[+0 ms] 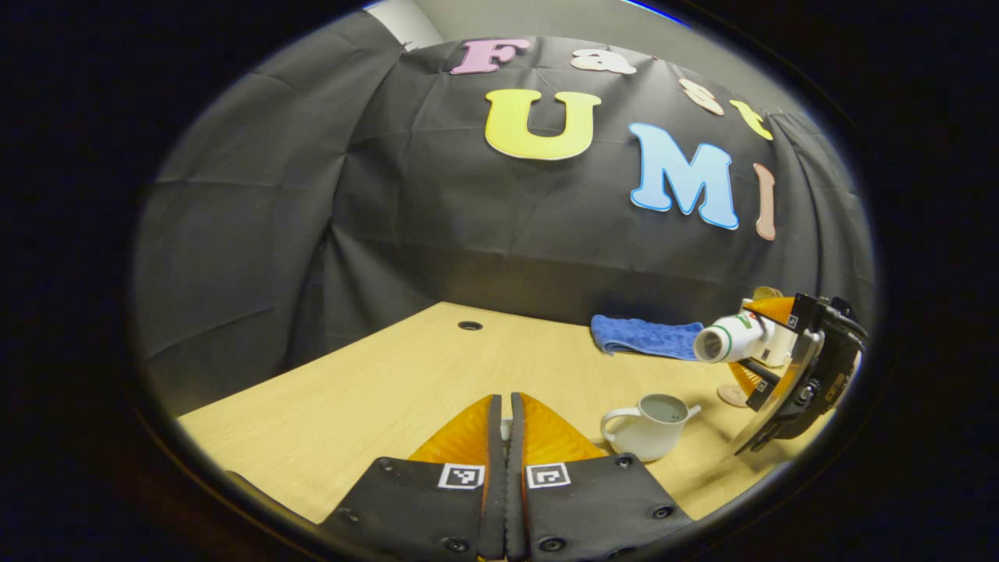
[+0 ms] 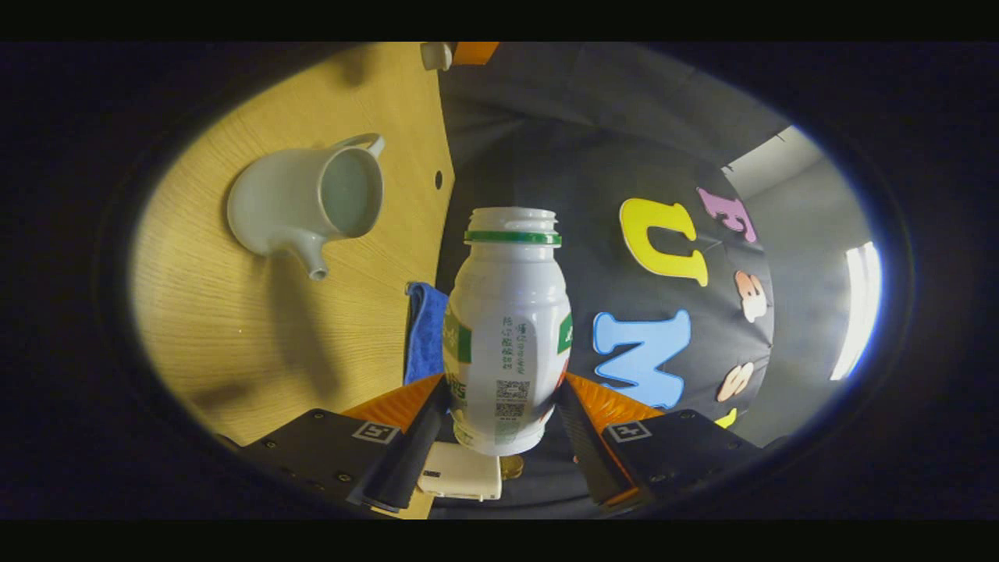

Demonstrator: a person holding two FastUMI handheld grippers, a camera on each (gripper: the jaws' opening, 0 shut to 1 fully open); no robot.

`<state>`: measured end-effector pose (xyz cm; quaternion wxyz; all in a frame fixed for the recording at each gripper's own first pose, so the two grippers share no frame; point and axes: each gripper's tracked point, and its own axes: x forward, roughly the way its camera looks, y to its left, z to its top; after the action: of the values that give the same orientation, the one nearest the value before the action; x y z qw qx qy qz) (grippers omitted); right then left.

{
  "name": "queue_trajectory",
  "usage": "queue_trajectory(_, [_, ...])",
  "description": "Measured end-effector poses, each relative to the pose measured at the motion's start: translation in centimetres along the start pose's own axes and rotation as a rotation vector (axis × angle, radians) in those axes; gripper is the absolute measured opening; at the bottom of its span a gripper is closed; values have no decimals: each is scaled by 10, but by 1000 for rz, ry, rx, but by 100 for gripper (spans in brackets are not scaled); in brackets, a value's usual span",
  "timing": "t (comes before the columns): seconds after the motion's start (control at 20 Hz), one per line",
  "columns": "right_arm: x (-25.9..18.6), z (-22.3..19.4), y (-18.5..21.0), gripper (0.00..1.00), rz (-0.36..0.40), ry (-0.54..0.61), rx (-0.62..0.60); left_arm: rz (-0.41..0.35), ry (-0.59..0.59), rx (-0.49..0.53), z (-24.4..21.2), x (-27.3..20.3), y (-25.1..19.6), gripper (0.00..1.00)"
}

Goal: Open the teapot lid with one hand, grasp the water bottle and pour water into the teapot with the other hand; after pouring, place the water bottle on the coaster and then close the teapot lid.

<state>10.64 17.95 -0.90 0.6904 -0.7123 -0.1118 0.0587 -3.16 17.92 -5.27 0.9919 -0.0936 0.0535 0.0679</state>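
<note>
Light wood-grain counter (image 1: 375,390), a round cable hole (image 1: 470,325) near its back edge. On it: a white lidless teapot (image 1: 652,427), a folded blue cloth (image 1: 644,337) behind, and a small round coaster (image 1: 732,396).

Booth: cloth wall (image 1: 312,234) (black), wooden table (image 1: 375,390).

Teapot (image 1: 650,428): white, lidless, mouth open, upright on the table toward its right edge.
Water bottle (image 2: 507,336): white plastic, green neck ring, uncapped, tipped sideways in the air above the table.
Coaster (image 1: 734,395): small round disc (partly hidden), flat near the right edge.
</note>
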Motion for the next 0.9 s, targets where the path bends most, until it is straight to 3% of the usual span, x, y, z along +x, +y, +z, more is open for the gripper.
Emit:
queue_trajectory(0.3, [3,2,-11,81,-21,-18,-55,1,3,0,0,0,0,5])
queue_trajectory(0.35, [3,2,-13,81,-24,-22,-67,0,3,-1,-2,0,0,0])
queue_trajectory(0.45, [3,2,-16,81,-29,-30,-86,-1,6,0,-3,1,-1,5])
queue_trajectory(0.5, [4,2,-17,81,-32,-34,-96,-1,6,-1,-2,1,-1,0])
queue_trajectory(0.65, [6,2,-20,81,-40,-40,-117,-4,8,-2,-3,1,-2,10])
queue_trajectory(0.7, [7,2,-21,81,-44,-40,-124,-5,8,-2,-3,1,-4,5])
queue_trajectory(0.9, [7,3,-24,81,-51,-46,-138,-6,10,-2,-3,3,-5,5])
